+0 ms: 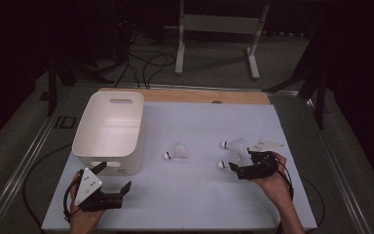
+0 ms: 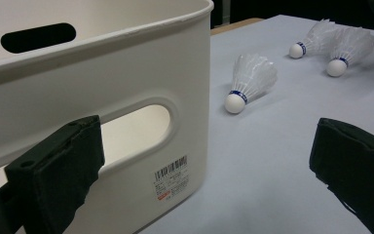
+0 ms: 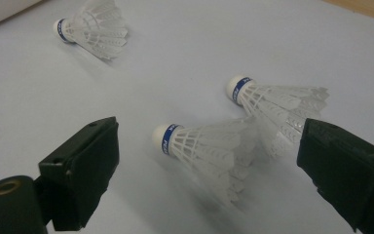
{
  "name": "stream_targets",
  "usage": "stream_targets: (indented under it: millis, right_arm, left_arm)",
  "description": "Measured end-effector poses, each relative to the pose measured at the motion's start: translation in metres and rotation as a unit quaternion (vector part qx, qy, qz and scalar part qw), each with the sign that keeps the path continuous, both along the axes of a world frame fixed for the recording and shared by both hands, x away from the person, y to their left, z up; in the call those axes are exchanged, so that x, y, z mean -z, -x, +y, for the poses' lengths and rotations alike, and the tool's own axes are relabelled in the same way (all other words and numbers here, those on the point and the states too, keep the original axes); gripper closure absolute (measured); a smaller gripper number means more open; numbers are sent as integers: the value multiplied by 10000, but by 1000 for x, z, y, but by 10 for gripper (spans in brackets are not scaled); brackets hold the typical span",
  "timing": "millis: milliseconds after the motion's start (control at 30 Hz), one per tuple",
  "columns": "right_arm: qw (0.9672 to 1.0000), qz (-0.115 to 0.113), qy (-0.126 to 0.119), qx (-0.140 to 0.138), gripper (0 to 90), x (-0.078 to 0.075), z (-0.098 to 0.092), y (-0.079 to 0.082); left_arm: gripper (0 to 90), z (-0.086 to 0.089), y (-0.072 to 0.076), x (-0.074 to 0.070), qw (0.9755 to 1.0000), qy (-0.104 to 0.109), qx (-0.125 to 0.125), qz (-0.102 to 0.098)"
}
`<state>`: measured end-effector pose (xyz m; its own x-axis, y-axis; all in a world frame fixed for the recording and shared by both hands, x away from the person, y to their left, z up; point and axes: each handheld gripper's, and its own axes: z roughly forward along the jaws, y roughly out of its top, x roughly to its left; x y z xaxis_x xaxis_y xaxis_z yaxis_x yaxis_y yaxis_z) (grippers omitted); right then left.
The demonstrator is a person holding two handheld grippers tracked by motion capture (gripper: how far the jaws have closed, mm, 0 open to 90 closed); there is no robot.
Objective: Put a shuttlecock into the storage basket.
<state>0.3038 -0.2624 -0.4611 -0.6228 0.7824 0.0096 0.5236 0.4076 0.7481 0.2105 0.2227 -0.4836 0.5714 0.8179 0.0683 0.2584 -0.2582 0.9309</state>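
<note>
The right gripper [image 3: 209, 165] hovered with jaws wide apart around the nearest shuttlecock [image 3: 199, 146] lying on the surface [image 1: 195, 190]; closing on it seemed next. The left gripper [image 1: 114, 187] waited, spread and empty, beside the bin [image 1: 109, 126]

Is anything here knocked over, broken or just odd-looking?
Nothing looks broken or spilled. Three shuttlecocks lie on their sides on the table: one near the white bin, two side by side by the right gripper. The bin stands upright.
</note>
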Motion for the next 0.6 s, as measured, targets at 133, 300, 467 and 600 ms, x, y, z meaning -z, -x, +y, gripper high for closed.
stream_targets:
  millis: [133, 300, 467, 600]
  right_arm:
    - [10000, 37, 19, -6, 82, 2, 1, -3]
    - [9999, 94, 45, -18, 82, 6, 1, -7]
    - [9998, 175, 106, -25, 82, 9, 3, -11]
    - [9996, 242, 130, -25, 82, 14, 4, -13]
  left_arm:
    - [2, 1, 0, 0, 10000, -9, -10, -21]
    - [2, 1, 0, 0, 10000, -9, -11, -18]
    - [2, 0, 0, 0, 10000, -14, 0, -8]
    - [2, 0, 0, 0, 10000, -23, -1, -4]
